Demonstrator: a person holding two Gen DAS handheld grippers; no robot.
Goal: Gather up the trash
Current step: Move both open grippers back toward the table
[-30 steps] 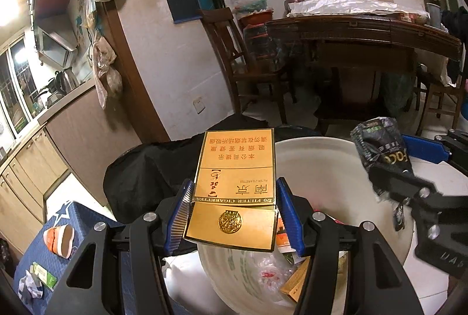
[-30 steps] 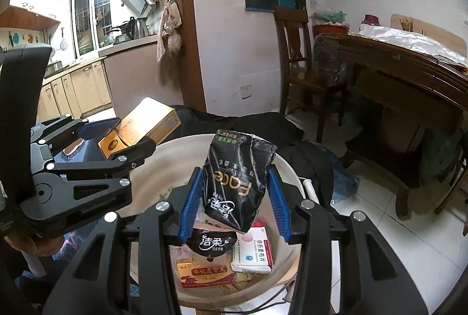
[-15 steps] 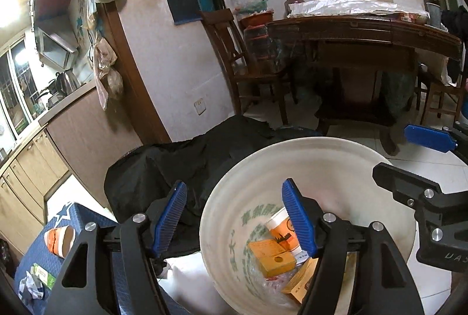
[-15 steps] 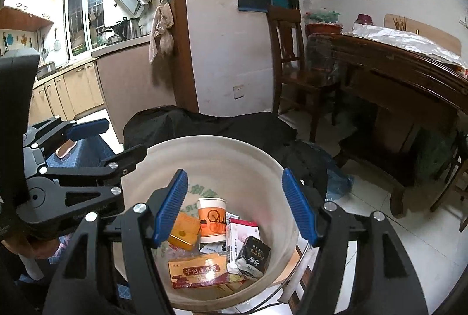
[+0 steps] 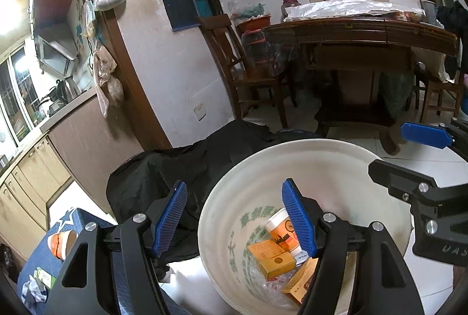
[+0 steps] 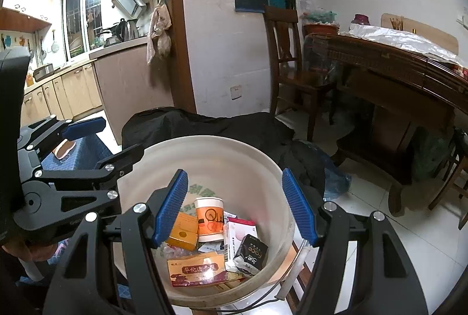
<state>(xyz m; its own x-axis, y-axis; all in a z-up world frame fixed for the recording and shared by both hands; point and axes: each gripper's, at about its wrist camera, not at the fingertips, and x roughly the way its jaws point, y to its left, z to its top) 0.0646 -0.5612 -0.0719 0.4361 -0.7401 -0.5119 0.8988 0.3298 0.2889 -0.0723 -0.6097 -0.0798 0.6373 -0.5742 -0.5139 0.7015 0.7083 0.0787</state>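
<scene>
L wrist view: left gripper [image 5: 234,215] hangs over the near rim of the white bucket [image 5: 336,157], jaws spread wide, nothing btwn the blue pads, so released. Inside the bucket: yellow cigarette box [image 5: 270,256], orange paper cup [image 5: 280,230], a flat orange-brown carton [image 5: 304,280] at the bottom edge, some crinkled clear plastic underneath. Right gripper [image 5: 421,151] shows at the frame's right side, above the far rim, one blue pad visible, nothing on it. Black cloth [image 5: 175,169] heaped just behind/left of the bucket. Lower left: blue cloth surface [image 5: 46,253] w/ an orange-white cup [image 5: 60,243] on its side, a green-white wrapper [image 5: 44,277] and a crumpled paper wad [image 5: 32,290].

R wrist view: right gripper [image 6: 234,204] centred over the bucket [image 6: 228,148], jaws apart, empty, released. Contents clearer here: cup [image 6: 209,218] upright-ish, yellow box [image 6: 182,233] to its left, white-pink box [image 6: 239,233], black "Face" pouch [image 6: 251,253] at the right wall, red-orange flat carton [image 6: 199,271] nearest the camera. Left gripper [image 6: 87,136] at frame left, open, nothing in it.

Progress (judgement): both grippers empty and the box + pouch lie in the bucket, so this drop step looks done. Remaining: the three bits on the blue cloth look like uncollected trash; can't tell if more lies out of frame. Est. well along, not finished. Next prob. the left gripper goes for the tipped cup; thin paper, may crush.
</scene>
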